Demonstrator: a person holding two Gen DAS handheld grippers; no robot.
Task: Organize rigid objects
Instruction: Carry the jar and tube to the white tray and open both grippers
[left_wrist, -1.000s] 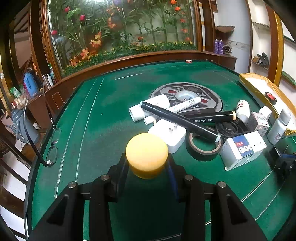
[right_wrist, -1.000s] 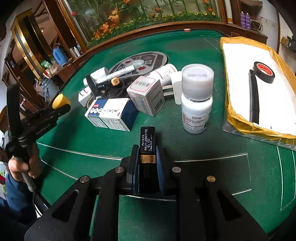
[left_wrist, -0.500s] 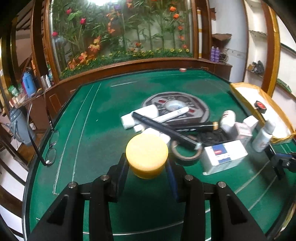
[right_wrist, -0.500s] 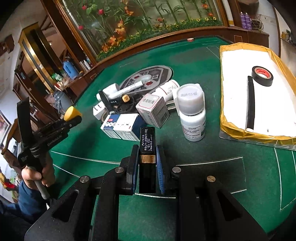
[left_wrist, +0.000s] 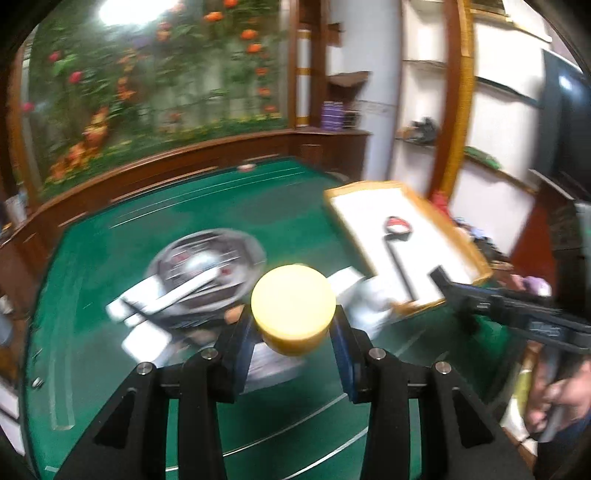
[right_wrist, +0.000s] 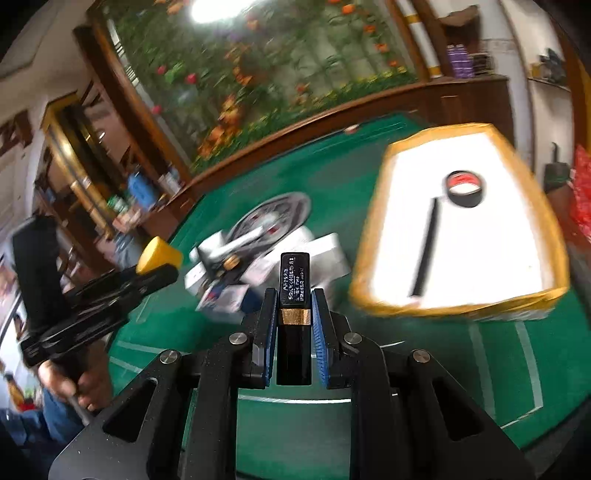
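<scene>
The left gripper (left_wrist: 293, 325) has its jaws clamped on a round yellow cap (left_wrist: 293, 314), held above the green counter (left_wrist: 110, 266). The right gripper (right_wrist: 294, 325) has its jaws clamped on a slim black tube (right_wrist: 294, 291). A yellow-rimmed tray (right_wrist: 391, 229) near the counter's right edge holds a tape roll (right_wrist: 463, 189).

Left gripper (left_wrist: 293, 328) clamped; right gripper (right_wrist: 294, 325) apparently likewise.

yellow puck (left_wrist: 293, 312), green table (left_wrist: 110, 251), gold-banded black tube (right_wrist: 294, 291).
</scene>
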